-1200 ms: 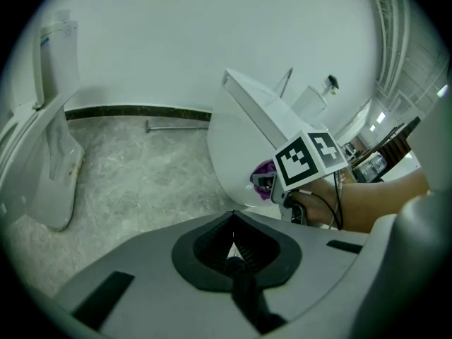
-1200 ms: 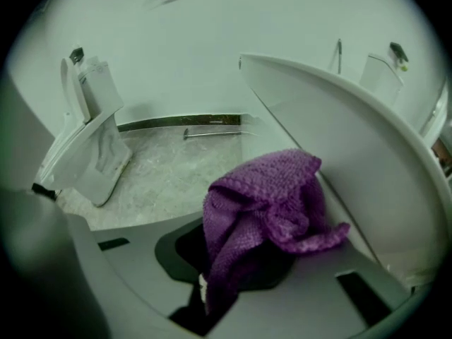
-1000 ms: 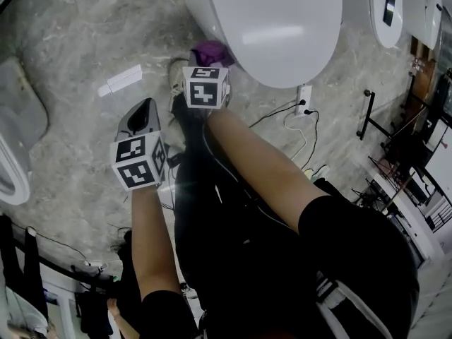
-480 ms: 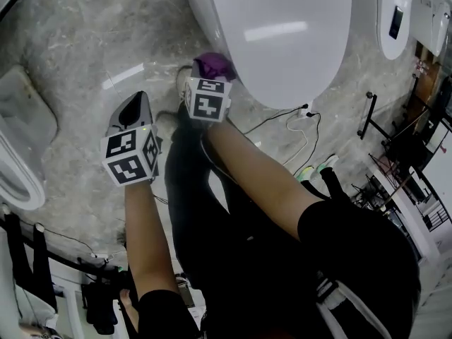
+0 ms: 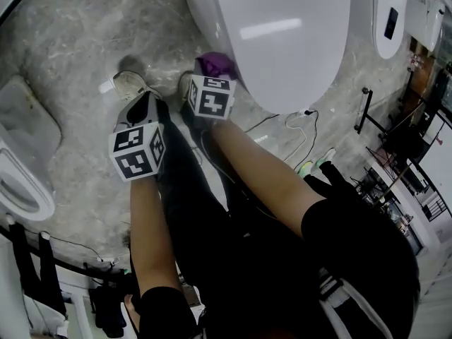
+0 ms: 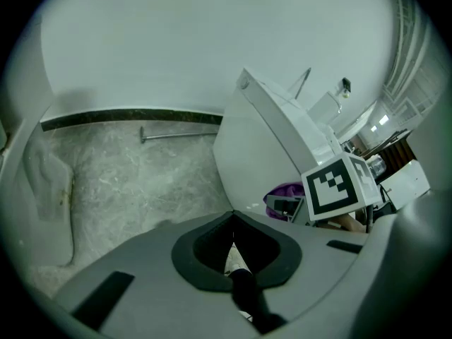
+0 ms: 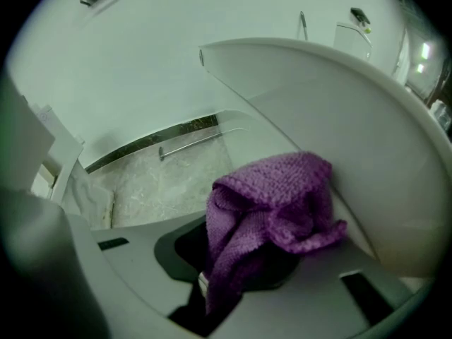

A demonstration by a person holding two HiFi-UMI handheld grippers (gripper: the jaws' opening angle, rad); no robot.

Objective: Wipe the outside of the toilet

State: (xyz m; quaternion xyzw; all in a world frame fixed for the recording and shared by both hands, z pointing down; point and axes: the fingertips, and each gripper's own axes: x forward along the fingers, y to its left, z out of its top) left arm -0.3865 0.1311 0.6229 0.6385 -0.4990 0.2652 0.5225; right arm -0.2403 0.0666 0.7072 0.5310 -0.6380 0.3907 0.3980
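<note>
The white toilet fills the top of the head view, its lid down. My right gripper is shut on a purple knitted cloth, which is pressed against the bowl's outer left side. In the right gripper view the purple knitted cloth bunches out of the jaws and touches the white bowl wall. My left gripper hangs to the left of it over the floor, jaws together with nothing in them. The left gripper view shows the toilet and the right gripper's marker cube.
Grey marbled floor surrounds the toilet. A shoe stands just beyond the left gripper. Another white fixture sits at the left edge. A cable and socket lie right of the bowl; a second toilet stands at top right.
Both grippers have shifted slightly up and right in the view. The cloth stays against the bowl's side. A shoe has come into sight beyond the left gripper.
</note>
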